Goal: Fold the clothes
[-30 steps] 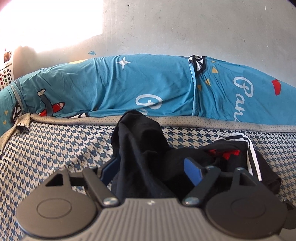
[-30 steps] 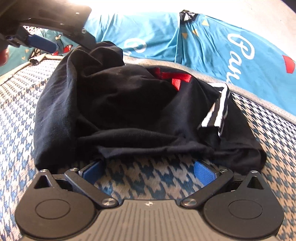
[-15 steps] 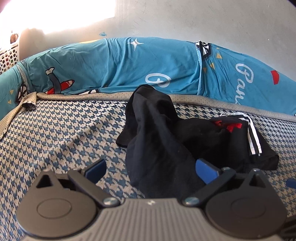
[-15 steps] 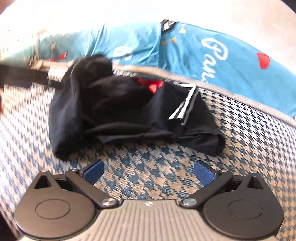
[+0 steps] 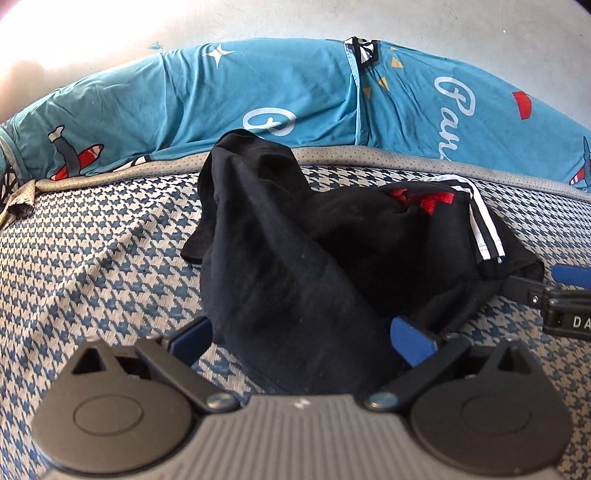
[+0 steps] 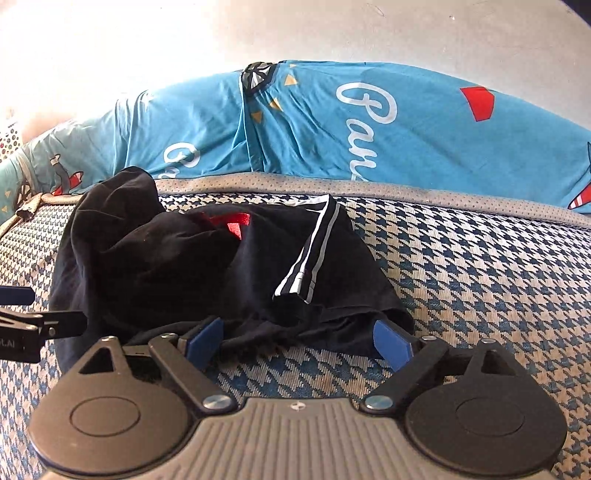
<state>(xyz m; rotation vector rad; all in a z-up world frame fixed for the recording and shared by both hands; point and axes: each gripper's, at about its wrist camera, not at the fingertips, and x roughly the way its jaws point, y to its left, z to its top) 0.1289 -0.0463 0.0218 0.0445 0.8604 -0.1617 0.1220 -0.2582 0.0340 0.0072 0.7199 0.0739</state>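
Both claws are right at the black garment (image 5: 295,266) now, which is the landmark for everything here. A second ago the left claw (image 5: 301,338) had its fingers pinched on the near fold of it and the cloth stood up in a peak; since then its jaws have been opening and it's dropped back in low, so that same near fold sits between the blue pads (image 5: 412,341) without being squeezed. The right claw (image 6: 297,341) was wide open and well back from the hem half a second ago; now it's up against the near edge, its jaws have just been closing a bit, the hem lies in the gap but I don't see the pads pressing on it, so I'd still call it open. My read: the pile got dropped and they're both going for a fresh grab on the near edge to spread it out, so folding proper hasn't started. The garment's a soft matte knit, floppy and crumpled into a lump, with a white-striped cuff (image 6: 308,254) and a red embroidered patch (image 5: 428,197) toward its far side. It lies on the bed (image 6: 480,266), a coarse woven blue-and-cream houndstooth cover. Behind the garment runs a smooth teal printed bolster (image 5: 295,96), then a plain wall (image 5: 406,22)
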